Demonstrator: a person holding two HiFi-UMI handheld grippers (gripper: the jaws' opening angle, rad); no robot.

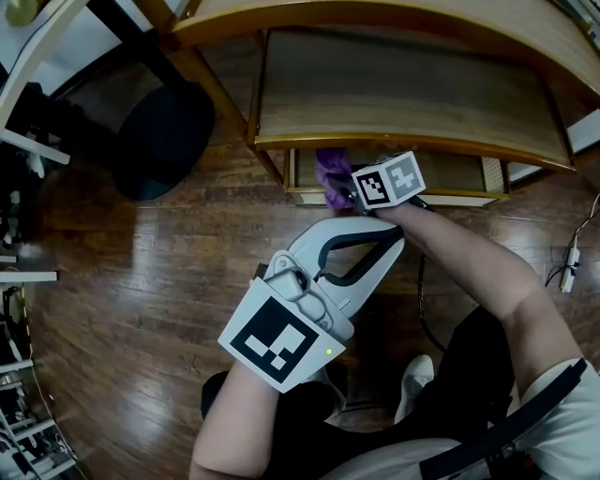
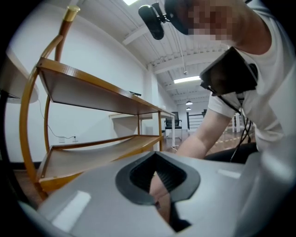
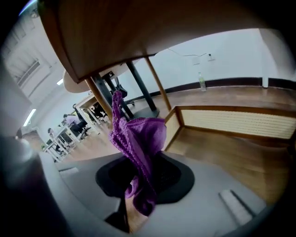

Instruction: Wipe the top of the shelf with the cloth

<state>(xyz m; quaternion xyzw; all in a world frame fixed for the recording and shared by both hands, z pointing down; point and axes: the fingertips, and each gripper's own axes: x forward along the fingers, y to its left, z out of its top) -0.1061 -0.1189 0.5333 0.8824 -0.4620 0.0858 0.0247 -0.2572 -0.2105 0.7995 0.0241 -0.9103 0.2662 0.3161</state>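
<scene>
The purple cloth (image 1: 329, 172) hangs bunched at the front edge of the wooden shelf's lowest tier (image 1: 459, 174). My right gripper (image 1: 344, 194) is shut on it; its marker cube sits just behind. In the right gripper view the cloth (image 3: 138, 139) rises from the right gripper (image 3: 146, 160), under a shelf board (image 3: 138, 32). My left gripper (image 1: 392, 246) is held lower, over the floor, jaws together with nothing in them. In the left gripper view the left gripper (image 2: 157, 159) points past the shelf (image 2: 92, 92). The shelf's top board (image 1: 375, 19) is far from both grippers.
A dark round chair base (image 1: 164, 141) stands left of the shelf. A power strip with cable (image 1: 567, 267) lies on the wood floor at the right. White desk frames (image 1: 23, 141) line the left edge. The person's legs and a shoe (image 1: 412, 375) are below.
</scene>
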